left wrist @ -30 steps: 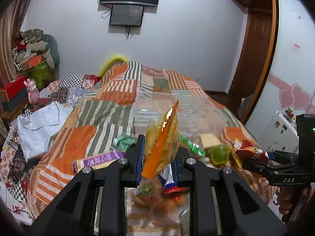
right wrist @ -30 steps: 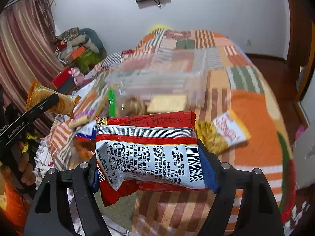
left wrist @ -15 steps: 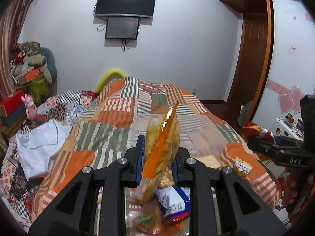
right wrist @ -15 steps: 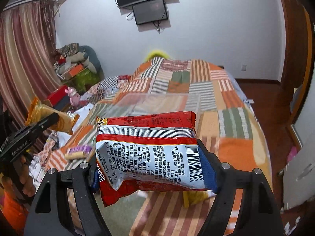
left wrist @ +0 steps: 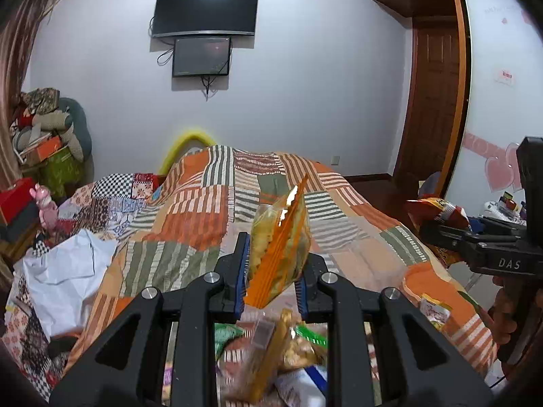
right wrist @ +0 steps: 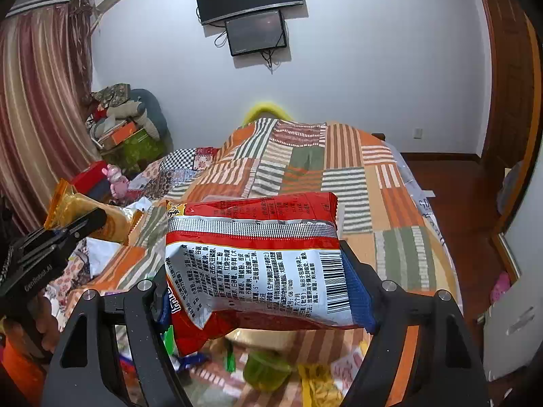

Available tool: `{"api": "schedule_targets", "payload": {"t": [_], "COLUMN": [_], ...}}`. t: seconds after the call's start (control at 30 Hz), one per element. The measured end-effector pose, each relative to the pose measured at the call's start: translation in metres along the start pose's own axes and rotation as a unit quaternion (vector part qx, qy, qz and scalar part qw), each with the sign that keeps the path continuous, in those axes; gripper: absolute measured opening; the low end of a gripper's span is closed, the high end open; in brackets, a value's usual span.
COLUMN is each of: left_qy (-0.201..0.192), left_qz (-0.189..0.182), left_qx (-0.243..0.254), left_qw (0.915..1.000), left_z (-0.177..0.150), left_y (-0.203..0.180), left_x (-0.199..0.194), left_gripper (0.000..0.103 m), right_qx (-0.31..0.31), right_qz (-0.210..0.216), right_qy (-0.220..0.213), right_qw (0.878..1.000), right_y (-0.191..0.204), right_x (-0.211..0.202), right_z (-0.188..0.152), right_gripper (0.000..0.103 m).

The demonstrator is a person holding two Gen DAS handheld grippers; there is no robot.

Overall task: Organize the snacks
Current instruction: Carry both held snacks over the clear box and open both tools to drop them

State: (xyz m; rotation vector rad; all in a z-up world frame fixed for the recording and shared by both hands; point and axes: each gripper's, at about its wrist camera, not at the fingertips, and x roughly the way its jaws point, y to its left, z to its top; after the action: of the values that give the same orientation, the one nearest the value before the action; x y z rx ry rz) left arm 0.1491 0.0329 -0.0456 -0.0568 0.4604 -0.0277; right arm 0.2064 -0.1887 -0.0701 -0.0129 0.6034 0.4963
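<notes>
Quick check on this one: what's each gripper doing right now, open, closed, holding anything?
Left gripper: shut on the orange snack bag, held up above the bed.
Right gripper: shut on the red snack packet, also lifted.

A home bedroom: a patchwork-quilted bed (left wrist: 271,203), wall-mounted television (left wrist: 205,10), curtains (right wrist: 37,101) and wooden wardrobe (left wrist: 437,101).

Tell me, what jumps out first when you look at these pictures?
The big red and silver snack packet fills the middle of the right wrist view, clamped in the right gripper. In the left wrist view, the left gripper pinches an orange bag of yellow chips on edge. Behind both lies the orange striped patchwork quilt on the bed.
</notes>
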Motion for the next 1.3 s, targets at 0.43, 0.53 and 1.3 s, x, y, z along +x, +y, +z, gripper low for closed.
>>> {"api": "schedule_targets", "payload": {"t": [0.43,0.53,1.3], "left_qy": [0.029,0.04,0.149], "left_qz": [-0.005,-0.006,-0.033], "left_qx": [0.026,0.029,-0.025], "left_qw": [0.9992,0.9988,0.988], "left_z": [0.004,0.002,-0.012], "left_y": [-0.009,-0.009,0.01], "left_x": [0.061,0.075,0.146], "left_gripper": [0.023,0.023,0.024], "right_qx": [0.001,0.002,-0.04], "right_qz": [-0.01,-0.01,-0.019], "right_qy": [0.02,0.029,0.129], "right_qw": [1.0,1.0,0.991], "right_y": [-0.003,-0.006,0.001], "right_x": [0.046,0.056,0.12], "right_z": [0.01,0.009,0.0], "right_gripper": [0.075,0.075,0.076]}}
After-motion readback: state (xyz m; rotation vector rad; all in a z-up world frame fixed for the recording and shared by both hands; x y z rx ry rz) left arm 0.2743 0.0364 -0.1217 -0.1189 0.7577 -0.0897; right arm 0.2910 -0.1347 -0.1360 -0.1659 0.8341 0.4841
